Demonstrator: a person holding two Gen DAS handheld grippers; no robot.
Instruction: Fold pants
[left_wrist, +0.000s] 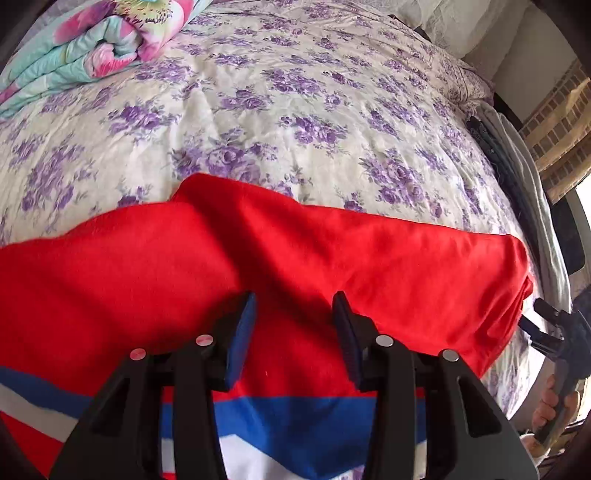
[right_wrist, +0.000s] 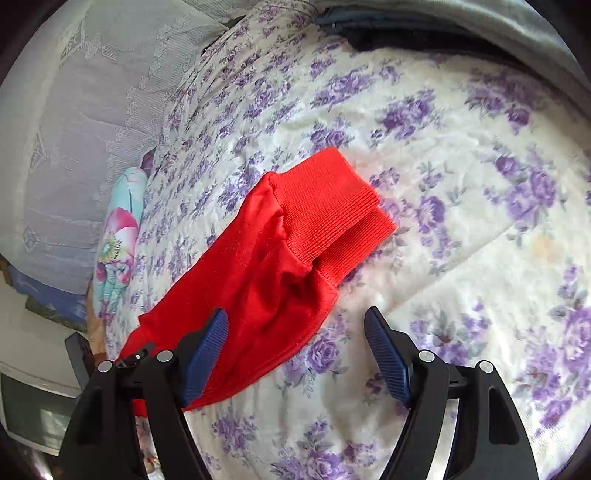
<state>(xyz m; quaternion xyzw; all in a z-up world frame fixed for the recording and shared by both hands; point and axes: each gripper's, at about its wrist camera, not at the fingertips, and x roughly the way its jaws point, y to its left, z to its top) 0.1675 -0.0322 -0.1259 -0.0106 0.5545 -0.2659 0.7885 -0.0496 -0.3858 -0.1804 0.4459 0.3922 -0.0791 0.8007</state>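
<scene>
Red pants (left_wrist: 332, 251) with blue and white stripes lie across the flowered bed sheet (left_wrist: 295, 92), the legs doubled over each other. My left gripper (left_wrist: 293, 306) is open just above the red cloth, holding nothing. In the right wrist view the leg ends with their ribbed red cuffs (right_wrist: 332, 206) lie stacked on the sheet (right_wrist: 461, 221). My right gripper (right_wrist: 295, 328) is open over the leg's lower edge, its left finger over the cloth, empty. The right gripper also shows at the right edge of the left wrist view (left_wrist: 532, 317), by the cuff end.
A folded turquoise and pink flowered quilt (left_wrist: 92, 40) lies at the bed's far left corner. Grey and dark clothes (left_wrist: 517, 155) lie along the bed's right edge. A white lace curtain (right_wrist: 74, 129) hangs beyond the bed.
</scene>
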